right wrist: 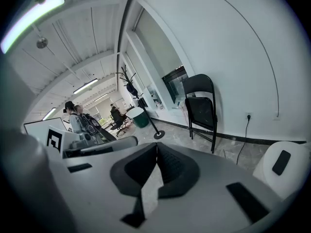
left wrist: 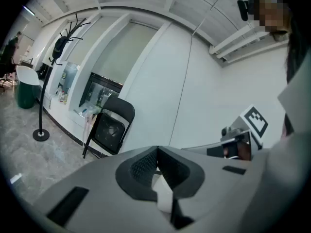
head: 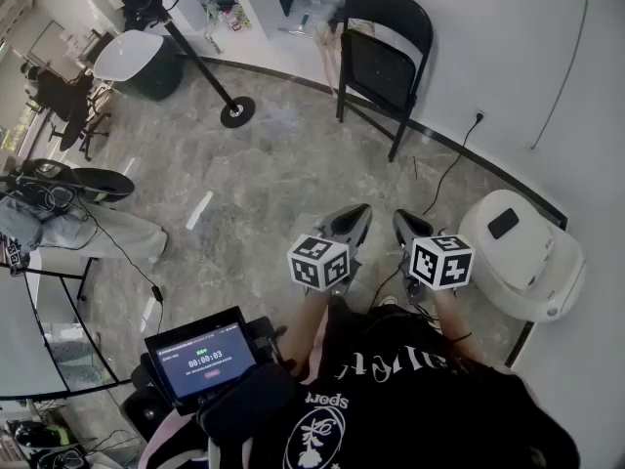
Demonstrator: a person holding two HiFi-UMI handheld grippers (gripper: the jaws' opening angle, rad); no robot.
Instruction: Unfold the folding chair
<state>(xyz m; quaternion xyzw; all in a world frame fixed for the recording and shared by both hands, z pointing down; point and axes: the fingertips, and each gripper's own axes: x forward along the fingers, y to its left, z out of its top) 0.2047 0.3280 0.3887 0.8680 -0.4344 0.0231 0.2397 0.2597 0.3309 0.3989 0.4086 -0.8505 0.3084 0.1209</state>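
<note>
Nearest the lens, a person in a black shirt (head: 410, 399) stands beside a small screen (head: 200, 362) at near left. Just ahead, the left hand-held gripper (head: 356, 215) and the right hand-held gripper (head: 405, 223) are held side by side, both with jaws closed and nothing between them, angled slightly down over the grey stone floor (head: 264, 193). A white rounded machine (head: 522, 252) sits to the right. Well beyond, the black folding chair (head: 384, 52) stands against the far white wall, its seat tipped up.
</note>
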